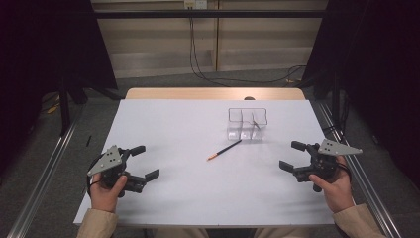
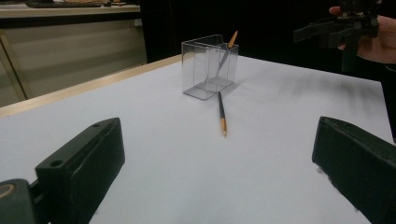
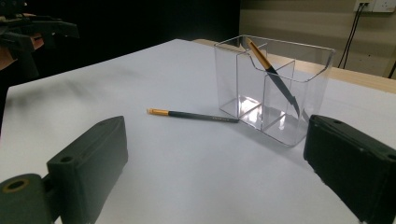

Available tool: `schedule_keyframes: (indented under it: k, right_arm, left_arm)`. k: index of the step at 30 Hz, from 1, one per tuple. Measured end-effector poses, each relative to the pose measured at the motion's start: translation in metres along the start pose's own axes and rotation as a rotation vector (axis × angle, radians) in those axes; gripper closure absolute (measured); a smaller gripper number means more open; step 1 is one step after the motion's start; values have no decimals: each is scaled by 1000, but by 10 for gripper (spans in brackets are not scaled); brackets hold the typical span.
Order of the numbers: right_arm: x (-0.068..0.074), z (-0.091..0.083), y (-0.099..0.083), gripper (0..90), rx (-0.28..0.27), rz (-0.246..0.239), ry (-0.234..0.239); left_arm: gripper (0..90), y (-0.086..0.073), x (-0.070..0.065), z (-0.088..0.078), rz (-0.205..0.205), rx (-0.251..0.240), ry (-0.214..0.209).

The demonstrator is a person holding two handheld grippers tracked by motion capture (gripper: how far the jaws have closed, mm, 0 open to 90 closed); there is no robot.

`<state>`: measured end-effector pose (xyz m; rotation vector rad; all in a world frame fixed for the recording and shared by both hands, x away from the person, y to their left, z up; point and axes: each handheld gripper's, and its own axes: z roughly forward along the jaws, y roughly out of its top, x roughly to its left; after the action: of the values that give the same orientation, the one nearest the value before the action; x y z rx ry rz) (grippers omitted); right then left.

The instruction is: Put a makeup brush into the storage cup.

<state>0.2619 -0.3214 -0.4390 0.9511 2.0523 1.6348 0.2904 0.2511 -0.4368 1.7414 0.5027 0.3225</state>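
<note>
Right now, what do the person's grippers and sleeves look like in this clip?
Both grippers are black, each with two blocky black fingers that have small round holes. The left gripper and the right gripper each carry a grey three-cornered plate on top, dotted with small holes. A black cable loops by the left hand. The sleeves are tan.

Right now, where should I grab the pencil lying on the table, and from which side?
Grip the pencil mid-shaft, jaws across it, coming straight down. It lies flat and its dark end nearly touches the clear holder, so stay toward the orange end. The right gripper looks slightly nearer.
</note>
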Motion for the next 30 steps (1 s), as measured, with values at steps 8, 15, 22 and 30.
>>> schedule_keyframes:
  k: [8,15,22,30]
  right_arm:
    - [1,3,0,58,8,1,2]
    - [4,-2,-3,58,11,8,-5]
    - [6,-5,-5,57,14,6,-11]
    - [6,-7,-5,57,15,7,-12]
  left_arm:
    - [24,-1,1,1,-2,-3,-3]
    - [24,-1,4,4,-4,-4,-8]
    - [24,0,6,9,-3,-4,-16]
    - [24,1,8,12,-1,-6,-17]
